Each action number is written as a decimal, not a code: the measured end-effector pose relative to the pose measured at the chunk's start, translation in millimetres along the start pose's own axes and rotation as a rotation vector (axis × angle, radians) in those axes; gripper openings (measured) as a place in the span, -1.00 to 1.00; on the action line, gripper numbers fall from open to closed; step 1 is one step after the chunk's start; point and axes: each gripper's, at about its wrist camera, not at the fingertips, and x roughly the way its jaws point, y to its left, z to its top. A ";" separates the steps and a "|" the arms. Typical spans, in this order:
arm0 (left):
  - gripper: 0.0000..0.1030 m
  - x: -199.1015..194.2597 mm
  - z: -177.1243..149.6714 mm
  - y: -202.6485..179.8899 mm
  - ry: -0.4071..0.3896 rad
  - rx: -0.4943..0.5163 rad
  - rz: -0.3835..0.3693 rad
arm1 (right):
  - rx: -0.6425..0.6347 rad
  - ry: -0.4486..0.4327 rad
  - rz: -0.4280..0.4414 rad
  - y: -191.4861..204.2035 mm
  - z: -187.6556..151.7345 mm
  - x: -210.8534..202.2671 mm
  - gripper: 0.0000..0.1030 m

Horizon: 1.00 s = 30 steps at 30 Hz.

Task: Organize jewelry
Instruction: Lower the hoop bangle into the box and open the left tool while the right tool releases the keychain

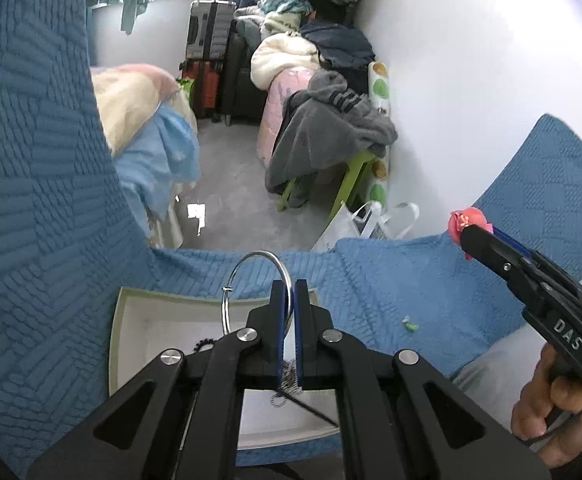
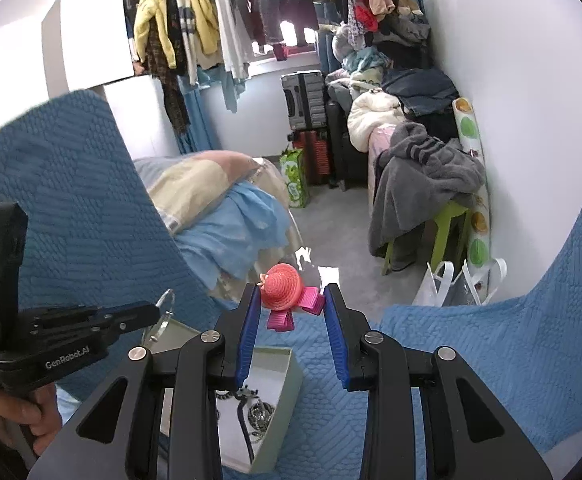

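My left gripper (image 1: 290, 292) is shut on a large silver bangle (image 1: 257, 280) and holds it upright above a pale green open box (image 1: 131, 320). The box sits on a blue quilted cover (image 1: 391, 280) and has dark beads and chains inside (image 2: 257, 412). In the right wrist view my right gripper (image 2: 291, 300) is shut on a hair clip (image 2: 283, 292) with a coral hat and a magenta bow, above the box's far corner (image 2: 291, 364). The left gripper (image 2: 157, 312) and the bangle (image 2: 165, 304) show at the left there. A small green trinket (image 1: 410, 325) lies on the cover.
Beyond the cover's edge lies grey floor (image 1: 235, 184). A green stool (image 1: 351, 176) draped with a grey blanket stands by the white wall, with white bags (image 1: 371, 224) beside it. A bed with light blue bedding (image 1: 159, 152) is at the left, and suitcases (image 1: 207, 60) stand at the back.
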 end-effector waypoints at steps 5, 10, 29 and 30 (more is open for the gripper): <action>-0.94 12.0 -7.6 14.1 0.022 -0.018 -0.007 | -0.015 0.038 -0.018 9.6 -17.5 18.8 -0.42; -0.94 18.2 -19.3 30.4 0.029 -0.040 -0.006 | -0.022 0.092 -0.024 18.0 -34.0 41.7 -0.42; -0.94 73.1 -67.5 62.6 0.205 -0.089 0.013 | -0.011 0.348 -0.019 39.7 -111.9 111.9 -0.41; -0.94 73.7 -68.5 62.1 0.209 -0.088 0.011 | -0.017 0.343 -0.027 40.6 -112.3 110.8 -0.41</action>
